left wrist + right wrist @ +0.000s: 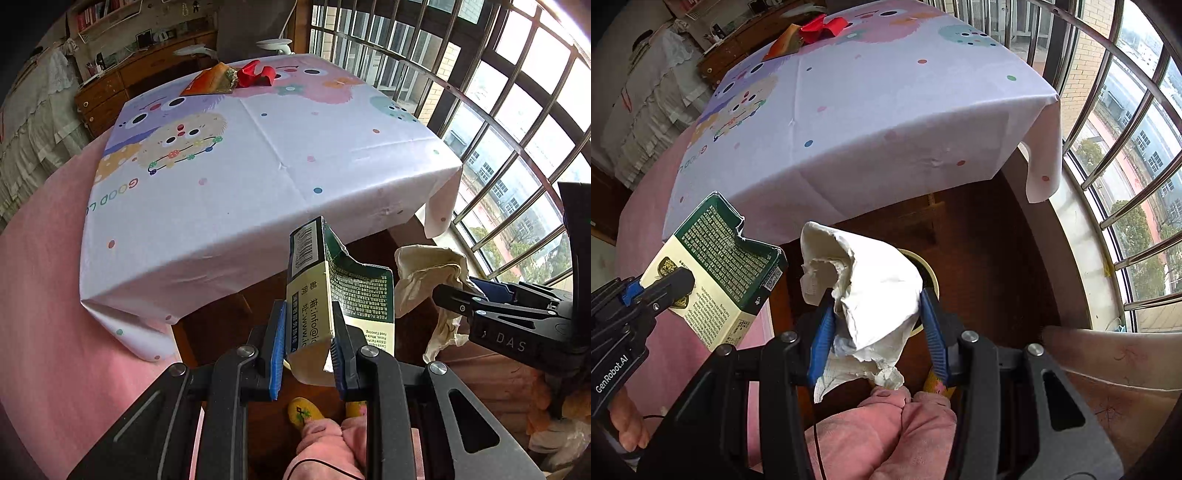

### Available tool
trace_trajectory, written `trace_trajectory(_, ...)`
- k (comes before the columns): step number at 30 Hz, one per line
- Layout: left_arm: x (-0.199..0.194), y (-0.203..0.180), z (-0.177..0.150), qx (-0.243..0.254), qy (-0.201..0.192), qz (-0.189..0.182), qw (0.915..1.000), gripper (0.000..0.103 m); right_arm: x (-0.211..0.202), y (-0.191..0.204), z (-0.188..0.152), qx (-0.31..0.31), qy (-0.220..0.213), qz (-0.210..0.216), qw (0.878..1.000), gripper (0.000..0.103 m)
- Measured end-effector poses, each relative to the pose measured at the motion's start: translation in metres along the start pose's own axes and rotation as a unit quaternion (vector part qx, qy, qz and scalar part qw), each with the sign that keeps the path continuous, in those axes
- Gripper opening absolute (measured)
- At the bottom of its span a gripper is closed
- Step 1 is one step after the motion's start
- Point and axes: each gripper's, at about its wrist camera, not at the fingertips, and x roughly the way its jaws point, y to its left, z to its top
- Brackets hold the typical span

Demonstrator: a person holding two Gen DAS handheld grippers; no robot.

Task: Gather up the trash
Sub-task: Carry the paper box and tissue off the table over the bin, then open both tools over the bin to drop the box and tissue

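While both grippers hang off the near edge of the table (192,221), each one carries a piece of trash. The left gripper (308,343) points forward and slightly up, its blue pads pinching a torn green and cream carton (321,295) by its lower end, so the ripped top stands above the fingers. To its right, the right gripper (877,332) grips a crumpled white tissue (875,288) between its jaws, held over a round bin (932,280) on the dark floor. Pink-trousered legs (886,432) show just below. At the table's far side, well apart from both tools, lie an orange wrapper (210,81) and a red scrap (255,75), touching each other.
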Motion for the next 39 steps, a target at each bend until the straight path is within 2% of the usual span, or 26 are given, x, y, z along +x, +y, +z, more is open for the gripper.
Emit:
trace_trajectory(5, 0.056, -0.012, -0.026, -0.023, 0.034, 0.009, 0.9991, 0.021, 0.052, -0.022, -0.021, 0.016, 0.027, -0.005, 0.999, 0.041)
trace_trajectory(10, 0.116, -0.014, -0.04, -0.049, 0.051, 0.013, 0.9974, 0.021, 0.106, -0.046, -0.036, 0.031, 0.044, -0.012, 0.999, 0.041)
trace_trajectory(19, 0.222, -0.008, -0.049, -0.066, 0.083, 0.021, 0.9941, 0.023, 0.179, -0.074, -0.049, 0.044, 0.062, -0.022, 0.997, 0.041)
trace_trajectory(23, 0.254, 0.002, -0.051, -0.076, 0.101, 0.015, 0.9918, 0.028, 0.2, -0.078, -0.044, 0.047, 0.066, -0.023, 0.996, 0.041)
trace_trajectory(24, 0.26, 0.005, -0.051, -0.081, 0.105, 0.012, 0.9911, 0.031, 0.204, -0.078, -0.043, 0.048, 0.067, -0.022, 0.996, 0.041)
trace_trajectory(26, 0.268, 0.011, -0.052, -0.091, 0.105, 0.017, 0.9901, 0.049, 0.21, -0.078, -0.041, 0.048, 0.07, -0.021, 0.996, 0.041)
trace_trajectory(29, 0.273, 0.023, -0.053, -0.107, 0.097, 0.025, 0.9892, 0.067, 0.215, -0.074, -0.04, 0.042, 0.072, -0.019, 0.996, 0.042)
trace_trajectory(39, 0.276, 0.064, -0.053, -0.138, 0.082, 0.063, 0.985, 0.071, 0.244, -0.04, -0.023, 0.016, 0.089, -0.005, 0.996, 0.043)
